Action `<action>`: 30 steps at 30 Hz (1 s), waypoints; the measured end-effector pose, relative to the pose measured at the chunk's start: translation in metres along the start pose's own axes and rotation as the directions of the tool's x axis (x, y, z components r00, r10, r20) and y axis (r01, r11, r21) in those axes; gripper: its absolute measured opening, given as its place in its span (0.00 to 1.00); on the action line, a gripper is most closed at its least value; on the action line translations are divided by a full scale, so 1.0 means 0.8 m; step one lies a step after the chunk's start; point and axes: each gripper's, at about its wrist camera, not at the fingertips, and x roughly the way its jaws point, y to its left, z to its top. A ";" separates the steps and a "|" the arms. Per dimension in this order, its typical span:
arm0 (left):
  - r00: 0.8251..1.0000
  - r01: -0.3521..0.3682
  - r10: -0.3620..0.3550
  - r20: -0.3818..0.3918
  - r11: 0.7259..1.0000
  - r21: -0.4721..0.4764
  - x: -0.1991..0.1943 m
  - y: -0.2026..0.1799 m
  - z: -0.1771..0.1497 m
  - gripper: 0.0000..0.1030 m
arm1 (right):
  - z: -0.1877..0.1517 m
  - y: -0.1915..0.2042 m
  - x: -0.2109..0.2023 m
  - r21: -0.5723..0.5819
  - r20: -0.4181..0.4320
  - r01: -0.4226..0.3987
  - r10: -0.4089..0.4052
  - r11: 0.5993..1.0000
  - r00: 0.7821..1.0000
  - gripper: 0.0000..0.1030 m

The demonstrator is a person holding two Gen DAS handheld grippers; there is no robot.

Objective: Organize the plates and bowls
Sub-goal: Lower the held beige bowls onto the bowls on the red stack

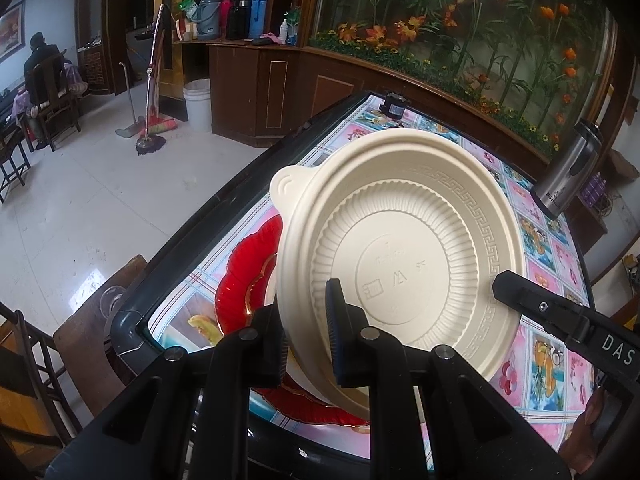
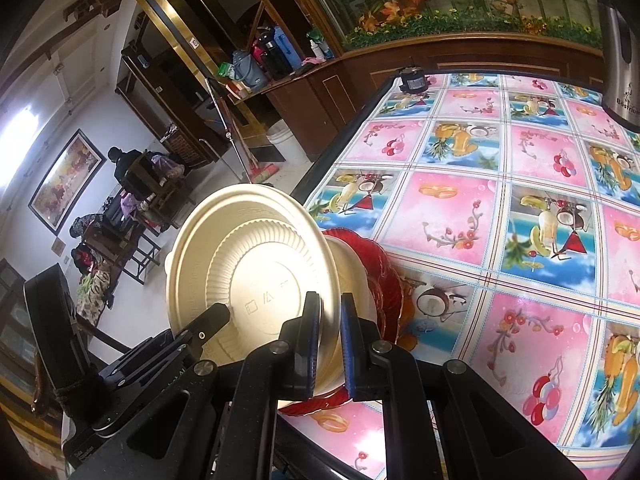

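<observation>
Left gripper (image 1: 310, 332): you clench the cream bowl (image 1: 400, 256) rim at 6 o'clock.
Right gripper (image 2: 330, 344): clenched on the same rim; red plate (image 2: 384, 276) beneath.

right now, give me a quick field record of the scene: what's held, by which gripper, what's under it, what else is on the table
held item: cream bowl, tilted on edge, underside showing
left gripper: jaws shut on bowl rim
right gripper: jaws shut on bowl rim
under the bowl: red glass plate
surface: fruit-print tablecloth
also on table: steel kettle, far edge
</observation>
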 end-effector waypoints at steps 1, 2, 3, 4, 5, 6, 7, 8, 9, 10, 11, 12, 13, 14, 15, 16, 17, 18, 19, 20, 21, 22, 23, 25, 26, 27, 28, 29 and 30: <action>1.000 0.000 0.000 -0.002 1.000 0.000 0.001 -0.001 0.000 0.14 | 0.000 -0.001 0.001 0.001 -0.003 0.000 0.000 1.000 1.000 0.09; 1.000 0.000 0.000 -0.003 1.000 0.000 0.001 0.000 0.000 0.14 | 0.000 -0.002 0.001 0.003 -0.004 0.001 -0.001 1.000 1.000 0.09; 1.000 -0.001 0.001 -0.004 1.000 0.002 0.002 -0.001 0.001 0.14 | 0.000 -0.002 0.002 0.004 -0.005 0.002 -0.002 1.000 1.000 0.09; 1.000 -0.002 0.002 -0.005 1.000 0.003 0.002 -0.001 0.001 0.14 | 0.000 -0.002 0.002 0.004 -0.006 0.001 -0.001 1.000 1.000 0.09; 1.000 -0.002 0.002 -0.007 1.000 0.002 0.003 -0.001 0.001 0.14 | 0.000 -0.002 0.002 0.005 -0.006 0.002 -0.002 1.000 1.000 0.09; 1.000 -0.003 0.003 -0.008 1.000 0.003 0.004 -0.001 0.001 0.14 | 0.000 -0.002 0.003 0.005 -0.007 0.003 -0.003 1.000 1.000 0.09; 1.000 -0.003 0.003 -0.009 1.000 0.004 0.005 -0.001 0.000 0.14 | 0.000 -0.002 0.004 0.005 -0.009 0.003 -0.003 1.000 1.000 0.09; 1.000 -0.003 0.003 -0.012 1.000 0.003 0.006 0.000 0.000 0.14 | 0.000 -0.003 0.005 0.006 -0.010 0.003 -0.003 1.000 1.000 0.09; 1.000 -0.003 0.003 -0.013 1.000 0.003 0.007 -0.001 0.000 0.14 | 0.000 -0.003 0.005 0.008 -0.011 0.003 -0.003 1.000 1.000 0.09; 1.000 -0.003 0.003 -0.013 1.000 0.004 0.008 -0.001 0.000 0.14 | 0.000 -0.004 0.006 0.008 -0.012 0.004 -0.004 1.000 1.000 0.09; 1.000 -0.003 0.003 -0.014 1.000 0.005 0.008 -0.001 -0.001 0.14 | 0.000 -0.005 0.007 0.010 -0.013 0.004 -0.004 1.000 1.000 0.09; 1.000 -0.002 0.002 -0.016 1.000 0.004 0.009 -0.001 -0.001 0.14 | 0.000 -0.005 0.008 0.011 -0.014 0.004 -0.004 1.000 1.000 0.09; 1.000 -0.002 0.003 -0.017 1.000 0.004 0.009 0.000 -0.001 0.14 | 0.000 -0.005 0.008 0.012 -0.015 0.005 -0.005 1.000 1.000 0.09; 1.000 -0.003 0.003 -0.017 1.000 0.004 0.009 0.000 -0.001 0.14 | 0.000 -0.006 0.009 0.013 -0.016 0.005 -0.005 1.000 1.000 0.09; 1.000 -0.004 0.004 -0.017 1.000 0.006 0.009 0.000 -0.002 0.14 | 0.000 -0.006 0.010 0.014 -0.017 0.005 -0.004 1.000 1.000 0.09; 1.000 -0.004 0.004 -0.017 1.000 0.004 0.009 0.000 -0.001 0.14 | 0.001 -0.006 0.010 0.014 -0.017 0.005 -0.004 1.000 1.000 0.09; 1.000 -0.004 0.004 -0.019 1.000 0.003 0.010 0.001 -0.001 0.14 | 0.001 -0.006 0.011 0.014 -0.018 0.005 -0.004 1.000 1.000 0.09; 1.000 -0.003 0.004 -0.021 1.000 0.002 0.010 0.002 -0.002 0.14 | 0.001 -0.006 0.010 0.014 -0.019 0.005 -0.004 1.000 1.000 0.09; 1.000 -0.005 0.005 -0.020 1.000 0.004 0.010 0.003 -0.002 0.14 | 0.001 -0.006 0.011 0.014 -0.020 0.005 -0.005 1.000 1.000 0.09; 1.000 -0.005 0.005 -0.022 1.000 0.003 0.011 0.003 -0.002 0.14 | 0.000 -0.006 0.012 0.014 -0.021 0.006 -0.005 1.000 1.000 0.09; 1.000 -0.004 0.004 -0.024 1.000 0.001 0.011 0.004 -0.002 0.14 | 0.000 -0.007 0.012 0.015 -0.023 0.005 -0.005 1.000 1.000 0.09; 1.000 -0.004 0.004 -0.023 1.000 0.001 0.011 0.004 -0.002 0.14 | 0.000 -0.006 0.013 0.015 -0.024 0.006 -0.006 1.000 1.000 0.09; 1.000 -0.006 0.006 -0.022 1.000 0.003 0.011 0.004 -0.002 0.14 | 0.000 -0.006 0.014 0.016 -0.024 0.006 -0.006 1.000 1.000 0.09; 1.000 -0.007 0.007 -0.023 1.000 0.001 0.011 0.003 0.000 0.14 | 0.000 -0.007 0.014 0.016 -0.024 0.006 -0.006 1.000 1.000 0.09; 1.000 -0.008 0.008 -0.024 1.000 0.001 0.012 0.004 0.001 0.14 | 0.000 -0.007 0.014 0.015 -0.023 0.007 -0.006 1.000 1.000 0.09; 1.000 -0.009 0.009 -0.025 1.000 0.000 0.012 0.004 0.001 0.14 | 0.000 -0.007 0.014 0.016 -0.024 0.006 -0.006 1.000 1.000 0.09; 1.000 -0.011 0.011 -0.026 1.000 -0.003 0.013 0.005 0.002 0.14 | 0.000 -0.007 0.014 0.017 -0.024 0.006 -0.005 1.000 1.000 0.09; 1.000 -0.012 0.012 -0.028 1.000 -0.002 0.013 0.005 0.002 0.14 | 0.000 -0.007 0.015 0.017 -0.024 0.006 -0.005 1.000 1.000 0.09; 0.999 -0.012 0.012 -0.030 1.000 0.002 0.014 0.004 0.003 0.14 | 0.000 -0.007 0.015 0.018 -0.025 0.007 -0.006 1.000 1.000 0.09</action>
